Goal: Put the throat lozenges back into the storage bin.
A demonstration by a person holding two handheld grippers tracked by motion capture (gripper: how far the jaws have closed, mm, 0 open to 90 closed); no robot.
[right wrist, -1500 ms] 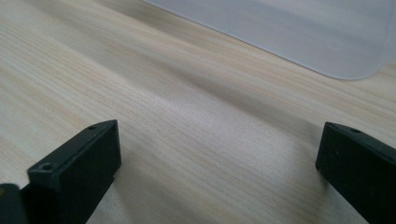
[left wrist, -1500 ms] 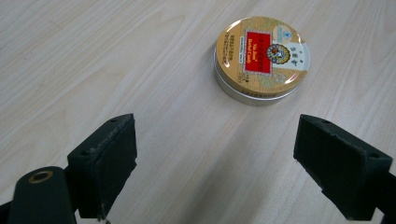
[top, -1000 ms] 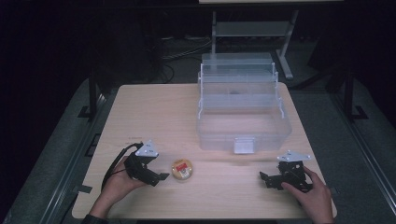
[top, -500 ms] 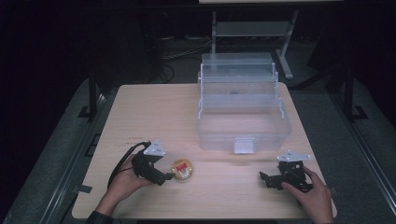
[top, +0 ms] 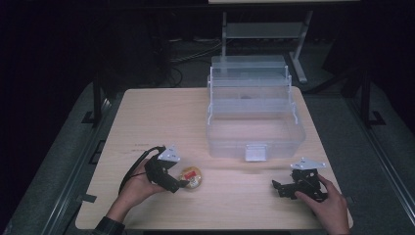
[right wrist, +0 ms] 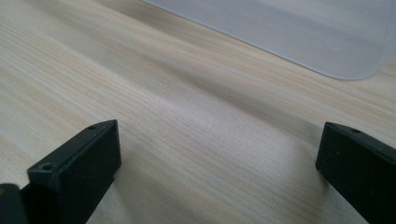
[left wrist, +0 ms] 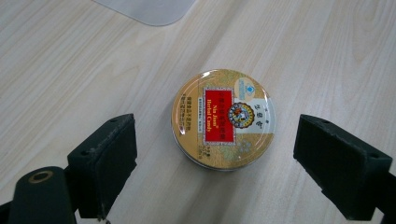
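Candy tin (left wrist: 223, 119), round and gold with a red label, lies flat on the wooden counter (top: 161, 117) near its front edge, just ahead of the left claw (top: 182, 184). Seen along that claw, the jaws stand released, one on either side of the tin and clear of it. A clear plastic tiered box (top: 252, 115) stands open farther back on the counter, well apart from the tin. At the front right, the right claw (top: 277, 187) rests low over bare wood in a person's hand (top: 329, 206), its jaws spread wide and grasping nothing.
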